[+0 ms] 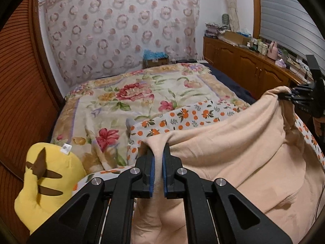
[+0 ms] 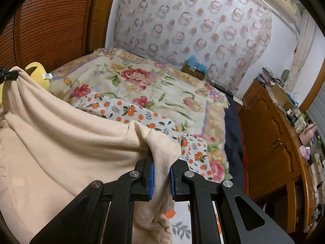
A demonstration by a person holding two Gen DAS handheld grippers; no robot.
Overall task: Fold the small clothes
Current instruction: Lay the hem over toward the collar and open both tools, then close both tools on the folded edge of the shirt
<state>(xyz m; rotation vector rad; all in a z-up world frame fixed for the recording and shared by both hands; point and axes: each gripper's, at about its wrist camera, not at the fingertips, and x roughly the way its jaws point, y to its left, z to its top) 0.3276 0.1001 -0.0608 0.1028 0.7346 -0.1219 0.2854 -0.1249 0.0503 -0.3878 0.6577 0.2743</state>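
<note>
A peach garment [image 1: 233, 142] is held up off the bed, stretched between the two claws, with its upper edge sagging in a shallow curve between them and the rest of the cloth hanging below. One corner is pinched in the left claw [image 1: 158, 158], whose blue pads [image 1: 152, 174] are pressed against a fold of the fabric. The opposite corner is pinched in the right claw [image 2: 161, 170] in the same way, a flap of cloth draping over its tips.

Beyond and below both claws an orange-print sheet [image 1: 182, 120] is spread, and farther out a floral blanket [image 1: 132, 97] covers the bed. To the left of the left claw a yellow plush toy [image 1: 46, 181] is seen.

The step in hand is judged to be the lifting and spreading of the garment before a fold. Next, the cloth would need to be lowered flat onto the sheet, with both corners kept level so that the edge lies straight.
</note>
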